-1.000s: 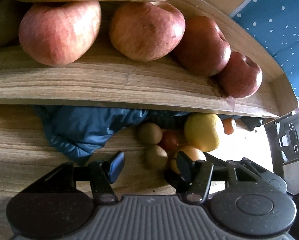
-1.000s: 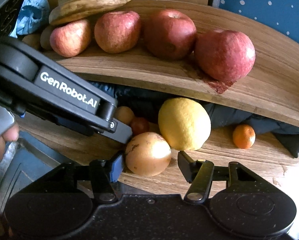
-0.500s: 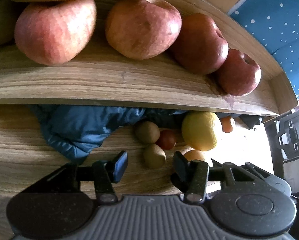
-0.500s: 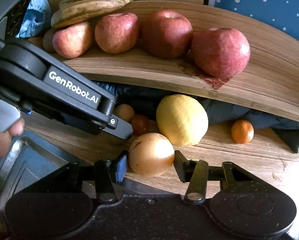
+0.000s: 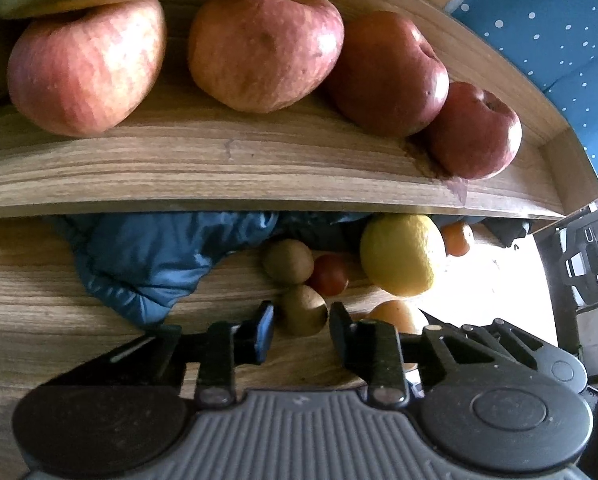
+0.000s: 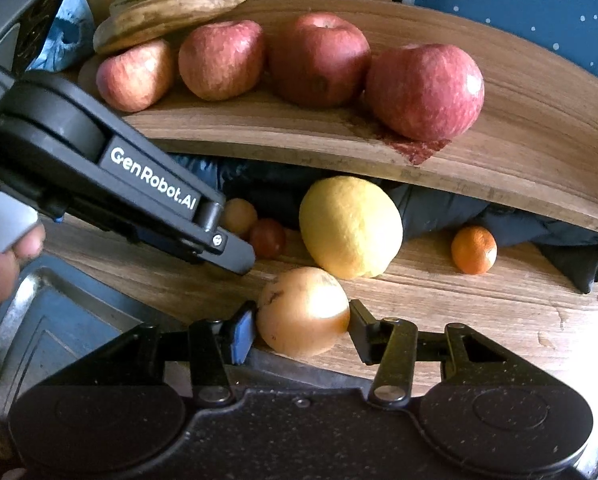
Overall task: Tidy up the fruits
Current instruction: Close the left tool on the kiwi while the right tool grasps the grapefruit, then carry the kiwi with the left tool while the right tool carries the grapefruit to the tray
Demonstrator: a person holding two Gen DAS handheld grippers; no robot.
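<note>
My left gripper [image 5: 301, 322] has closed around a small brown kiwi [image 5: 303, 310] on the wooden table; its fingers sit right beside the fruit. A second kiwi [image 5: 288, 261], a small red fruit [image 5: 329, 274] and a big yellow lemon [image 5: 401, 254] lie just beyond. My right gripper [image 6: 302, 326] is shut on a round orange-yellow fruit [image 6: 303, 310] at the table's front; it also shows in the left wrist view [image 5: 395, 316]. The left gripper also shows in the right wrist view [image 6: 235, 254], to the left of that fruit.
A raised wooden shelf [image 6: 499, 152] carries several red apples [image 6: 423, 92] and bananas [image 6: 179, 8]. A blue cloth [image 5: 151, 264] lies under it. A small mandarin [image 6: 473, 250] sits at the right. A metal tray [image 6: 39, 320] is at the front left.
Both grippers have moved forward and narrowed. The left one now brackets the near kiwi; the right one has closed onto the orange-yellow fruit.
</note>
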